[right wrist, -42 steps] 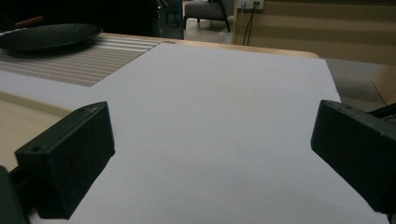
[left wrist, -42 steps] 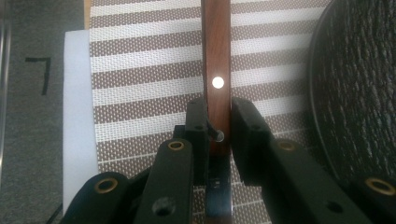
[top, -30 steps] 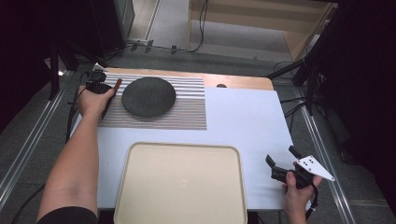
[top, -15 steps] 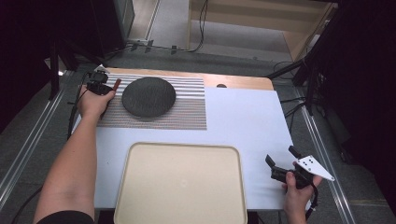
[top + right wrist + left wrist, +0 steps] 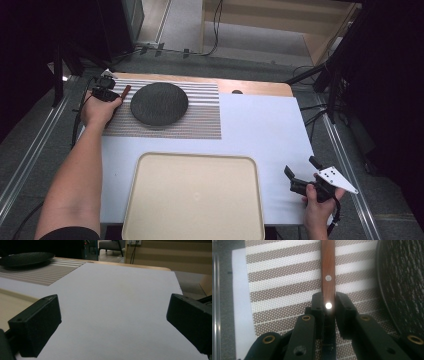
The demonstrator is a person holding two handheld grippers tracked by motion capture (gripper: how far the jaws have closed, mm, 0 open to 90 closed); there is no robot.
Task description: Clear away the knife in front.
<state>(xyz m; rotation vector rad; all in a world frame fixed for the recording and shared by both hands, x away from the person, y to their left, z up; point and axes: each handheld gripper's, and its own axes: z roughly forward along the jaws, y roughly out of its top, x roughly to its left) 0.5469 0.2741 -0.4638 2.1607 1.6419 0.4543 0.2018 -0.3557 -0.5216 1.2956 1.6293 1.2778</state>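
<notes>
left gripper [image 5: 329,305] pinching handle [image 5: 328,267] at its end | right gripper [image 5: 112,322] wide, empty | risk: we tilt it; handle pivots, strikes plate [image 5: 404,282] beside fingers

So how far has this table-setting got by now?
Done: a dark plate sits on the striped placemat. In hand: the left tool is clamped on a wooden handle with rivets, lying on the mat beside the plate; what utensil it belongs to is hidden. Left: probably releasing it. The right tool waits open and empty near the beige tray.
</notes>
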